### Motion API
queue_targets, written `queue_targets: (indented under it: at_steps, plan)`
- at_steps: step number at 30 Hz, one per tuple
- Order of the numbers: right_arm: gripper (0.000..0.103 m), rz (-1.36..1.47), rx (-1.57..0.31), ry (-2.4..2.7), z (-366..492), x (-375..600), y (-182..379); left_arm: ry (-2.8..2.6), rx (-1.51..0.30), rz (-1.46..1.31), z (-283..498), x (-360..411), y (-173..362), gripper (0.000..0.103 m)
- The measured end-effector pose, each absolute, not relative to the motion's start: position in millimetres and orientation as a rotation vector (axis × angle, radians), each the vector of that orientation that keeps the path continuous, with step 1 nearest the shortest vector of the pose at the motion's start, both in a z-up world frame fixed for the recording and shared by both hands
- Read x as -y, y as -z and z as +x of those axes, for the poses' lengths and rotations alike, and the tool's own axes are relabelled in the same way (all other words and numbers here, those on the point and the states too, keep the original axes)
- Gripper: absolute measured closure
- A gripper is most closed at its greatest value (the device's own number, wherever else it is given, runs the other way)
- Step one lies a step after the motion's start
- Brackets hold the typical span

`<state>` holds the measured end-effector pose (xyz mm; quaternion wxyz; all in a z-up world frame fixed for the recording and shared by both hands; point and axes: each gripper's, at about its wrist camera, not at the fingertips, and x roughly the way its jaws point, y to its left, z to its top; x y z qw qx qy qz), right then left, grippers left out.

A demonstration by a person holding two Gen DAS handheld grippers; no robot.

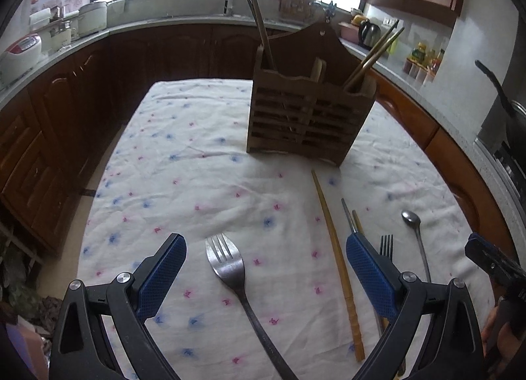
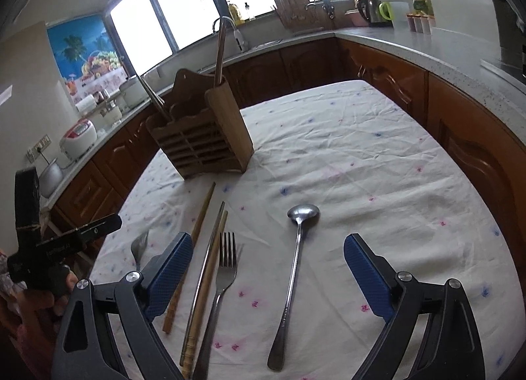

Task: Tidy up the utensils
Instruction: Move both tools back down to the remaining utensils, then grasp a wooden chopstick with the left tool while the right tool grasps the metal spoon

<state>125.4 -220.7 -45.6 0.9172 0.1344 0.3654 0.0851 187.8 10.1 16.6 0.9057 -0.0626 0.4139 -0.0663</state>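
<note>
Pick-up step pending: left gripper (image 1: 263, 268) and right gripper (image 2: 268, 265) both spread wide and empty; next, close on fork (image 1: 227, 265) or spoon (image 2: 300, 215), carry to wooden holder (image 1: 305, 110).

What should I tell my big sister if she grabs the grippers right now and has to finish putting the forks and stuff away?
Left gripper: open, empty, with a fork lying between its fingers.
Right gripper: open, empty, over the spoon.
The wooden caddy stands upright on the tablecloth and already holds some chopsticks.
Left to put away: two forks (the second fork is beside the spoon), the spoon, a loose wooden chopstick, a metal chopstick and another wooden chopstick beside it.
</note>
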Motion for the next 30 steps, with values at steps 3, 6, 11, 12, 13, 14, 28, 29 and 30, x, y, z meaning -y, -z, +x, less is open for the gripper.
queue_targets:
  at_steps: [3,6,11,12,13,14,28,29,30]
  plan:
    - [0.017,0.269,-0.766,-0.173,131,220,50,0.152,-0.884,-0.127,199,-6,-10,0.006]
    - [0.030,0.271,-0.789,-0.165,138,222,55,0.165,-0.904,-0.114,213,1,-4,0.006]
    - [0.043,0.265,-0.838,-0.150,152,224,66,0.180,-0.935,-0.091,237,15,8,0.015]
    - [0.045,0.262,-0.846,-0.149,155,224,69,0.185,-0.946,-0.088,242,18,10,0.017]
    - [0.046,0.257,-0.859,-0.148,158,224,71,0.192,-0.955,-0.085,247,21,13,0.020]
    - [0.048,0.254,-0.870,-0.150,161,224,74,0.196,-0.964,-0.081,253,24,15,0.024]
    - [0.058,0.242,-0.932,-0.159,186,226,90,0.250,-1.067,0.030,332,71,50,0.050]
    - [0.058,0.238,-0.935,-0.159,188,226,90,0.251,-1.071,0.032,337,74,53,0.053]
    - [0.059,0.235,-0.938,-0.159,189,225,91,0.253,-1.079,0.036,341,76,57,0.054]
